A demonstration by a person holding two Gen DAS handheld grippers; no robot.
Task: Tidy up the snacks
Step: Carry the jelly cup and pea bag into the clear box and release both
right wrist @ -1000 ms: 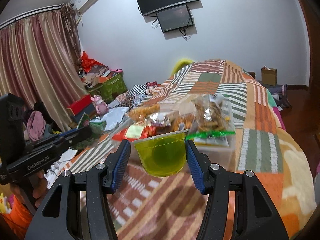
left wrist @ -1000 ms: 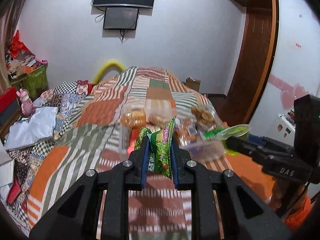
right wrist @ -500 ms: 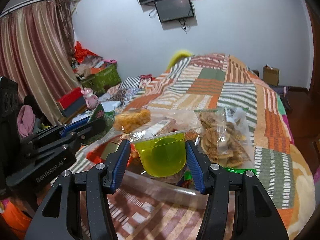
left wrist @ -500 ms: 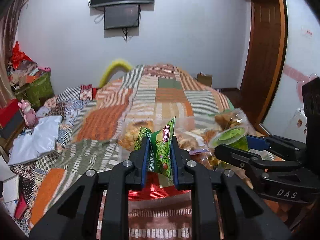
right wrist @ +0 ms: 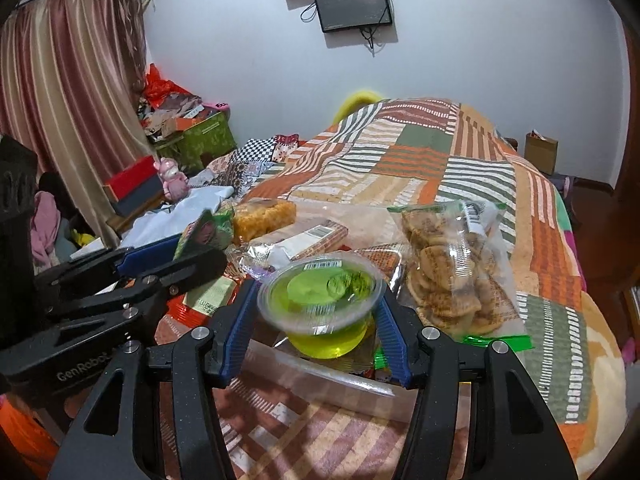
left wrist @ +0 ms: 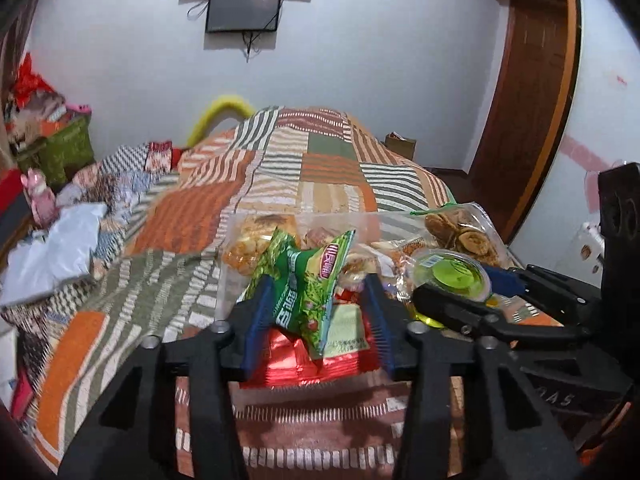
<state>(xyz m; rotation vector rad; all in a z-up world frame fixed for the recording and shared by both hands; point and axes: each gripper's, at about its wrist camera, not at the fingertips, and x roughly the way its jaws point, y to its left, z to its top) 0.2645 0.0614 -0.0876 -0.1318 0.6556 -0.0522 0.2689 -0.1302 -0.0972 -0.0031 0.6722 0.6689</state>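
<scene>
My left gripper (left wrist: 316,320) is open over a clear plastic box (left wrist: 304,220) of snacks. A green snack packet (left wrist: 308,292) hangs loose between its jaws, tilted, touching only the left pad. My right gripper (right wrist: 316,316) has its jaws wide around a green jelly cup (right wrist: 320,300); the cup tilts toward the camera and the right pad stands a little off it. The cup also shows in the left wrist view (left wrist: 452,276). The box holds a red packet (left wrist: 312,360), a bag of round biscuits (right wrist: 444,264) and orange snacks (right wrist: 264,216).
The box sits on a striped patchwork bedspread (left wrist: 320,168). A white cloth (left wrist: 52,248) and a pink toy (right wrist: 170,174) lie at the bed's left side, with boxes and curtains beyond. A wooden door frame (left wrist: 528,80) stands on the right.
Both grippers have moved down over the box and opened. The green packet has slipped loose and tilted. The jelly cup has tipped forward.
</scene>
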